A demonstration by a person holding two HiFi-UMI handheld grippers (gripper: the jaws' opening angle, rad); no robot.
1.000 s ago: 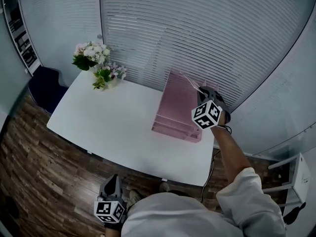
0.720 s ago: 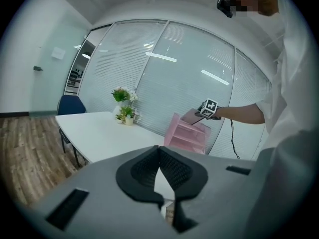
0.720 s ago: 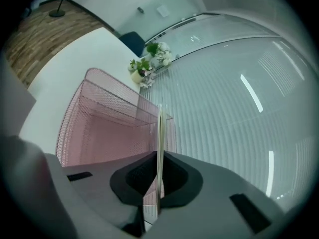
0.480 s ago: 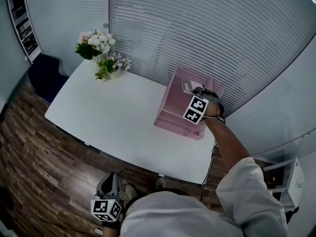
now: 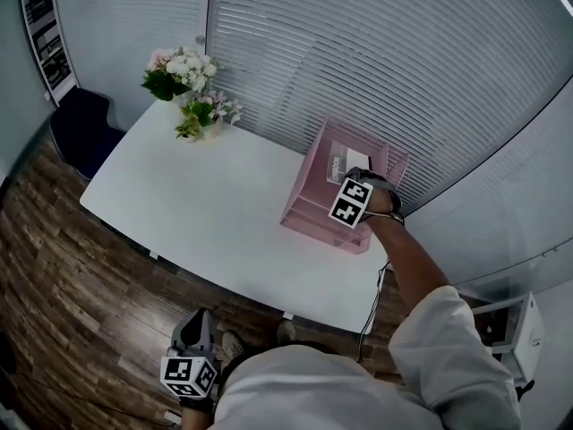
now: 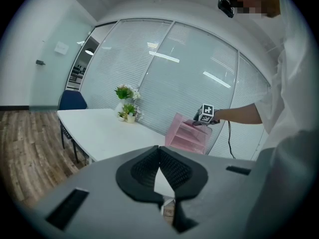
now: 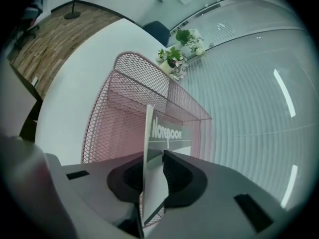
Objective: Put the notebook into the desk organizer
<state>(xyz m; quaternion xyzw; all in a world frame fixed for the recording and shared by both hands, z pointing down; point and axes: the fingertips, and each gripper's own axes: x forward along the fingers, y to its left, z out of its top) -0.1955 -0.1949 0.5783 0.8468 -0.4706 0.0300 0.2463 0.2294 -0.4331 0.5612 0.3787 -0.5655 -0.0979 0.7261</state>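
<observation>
**Notebook goes down into the pink organizer**

The right gripper (image 7: 154, 156) has its jaws opening, the pads easing off the notebook (image 7: 167, 131) that stands on edge between them (cover lettering in plain sight). A second ago it was held above the desk organizer (image 7: 124, 93); now it sits inside the mesh walls. The left gripper (image 6: 159, 156) hangs beside the white table (image 5: 206, 204), jaws together, empty.

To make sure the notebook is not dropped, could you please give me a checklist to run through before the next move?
1. Notebook upright inside the pink mesh desk organizer: ok.
2. Notebook's lower edge resting on the organizer: cannot tell.
3. Right gripper clear of the notebook: not ok. Its jaws are opening, with the notebook between them.
4. Left gripper shut, empty, away from the table: ok.
5. Organizer standing on the white table: ok.
</observation>
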